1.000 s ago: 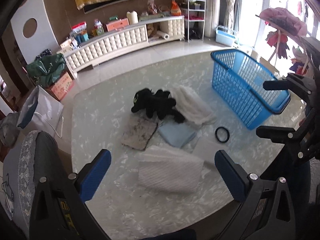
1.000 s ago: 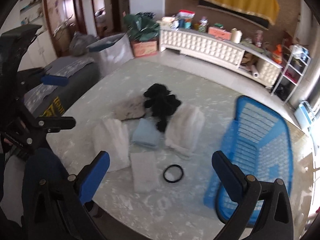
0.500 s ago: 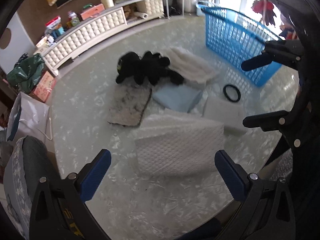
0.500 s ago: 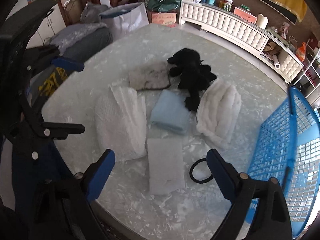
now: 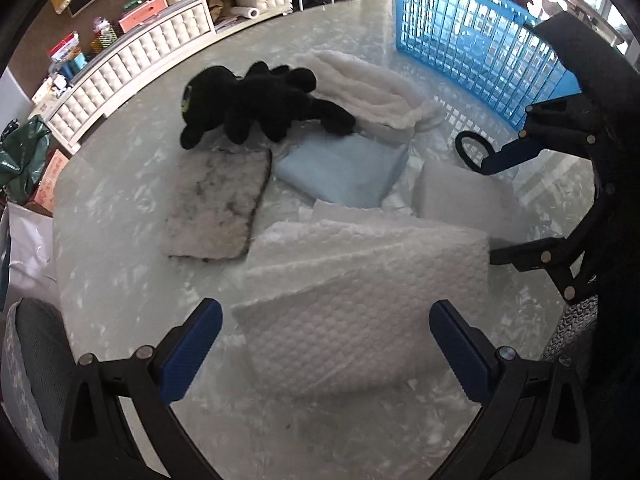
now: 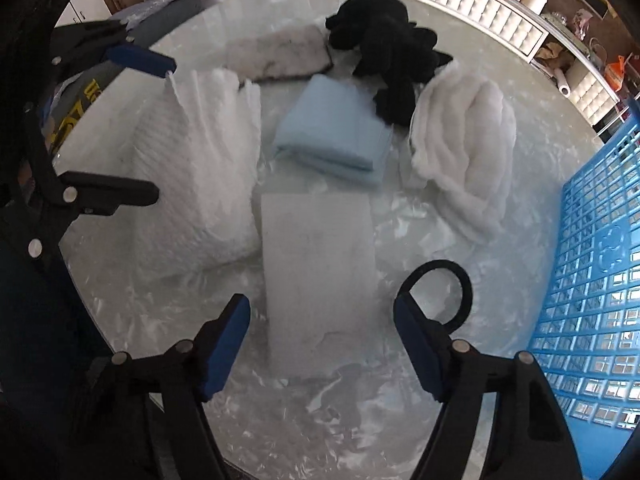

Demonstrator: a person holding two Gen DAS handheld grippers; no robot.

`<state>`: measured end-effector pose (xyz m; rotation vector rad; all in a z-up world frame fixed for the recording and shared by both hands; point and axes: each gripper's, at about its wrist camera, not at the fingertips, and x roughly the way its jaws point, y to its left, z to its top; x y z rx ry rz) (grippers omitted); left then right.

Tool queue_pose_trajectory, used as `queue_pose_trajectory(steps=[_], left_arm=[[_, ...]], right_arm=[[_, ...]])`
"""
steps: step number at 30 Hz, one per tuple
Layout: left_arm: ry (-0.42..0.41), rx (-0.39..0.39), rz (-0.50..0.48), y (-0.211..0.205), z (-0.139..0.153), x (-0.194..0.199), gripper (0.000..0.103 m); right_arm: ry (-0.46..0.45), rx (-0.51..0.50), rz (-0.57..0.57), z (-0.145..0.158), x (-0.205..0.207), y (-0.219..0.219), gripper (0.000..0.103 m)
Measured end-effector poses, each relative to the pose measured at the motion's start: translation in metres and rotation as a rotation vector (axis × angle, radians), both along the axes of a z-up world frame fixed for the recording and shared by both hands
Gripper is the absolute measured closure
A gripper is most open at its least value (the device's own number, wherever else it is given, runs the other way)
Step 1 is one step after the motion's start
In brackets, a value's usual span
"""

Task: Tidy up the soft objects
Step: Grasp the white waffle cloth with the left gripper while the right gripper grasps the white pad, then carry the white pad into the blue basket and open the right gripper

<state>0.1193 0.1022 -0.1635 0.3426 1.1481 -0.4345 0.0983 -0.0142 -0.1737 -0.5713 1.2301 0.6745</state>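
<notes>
Soft things lie together mid-table. Largest, the white quilted padded sheet (image 5: 360,304) near the left gripper (image 5: 324,344), its jaws wide apart: light, floppy, best pinched at an edge. The flat white foam rectangle (image 6: 320,272) sits between the closing, not yet touching right gripper (image 6: 322,340).

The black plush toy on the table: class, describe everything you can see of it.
The black plush toy is fuzzy and soft-looking, with several stubby limbs and a small yellow-green mark on its head. It lies sprawled on the pale marbled table, overlapping the fluffy white cloth and touching the light blue folded cloth and speckled grey pad. No gripper touches it.
</notes>
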Motion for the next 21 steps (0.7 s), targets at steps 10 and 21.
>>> queue_pose_trajectory(steps=[10,21], left_arm=[[0.075,-0.051,-0.013,-0.005,-0.027,0.018,0.016],[0.091,-0.186,0.050,0.013,-0.015,0.000,0.080]], right_arm=[[-0.005,0.011,0.001,-0.008,0.008,0.001,0.049],[-0.010,0.068,-0.059,0.003,0.007,-0.015,0.058]])
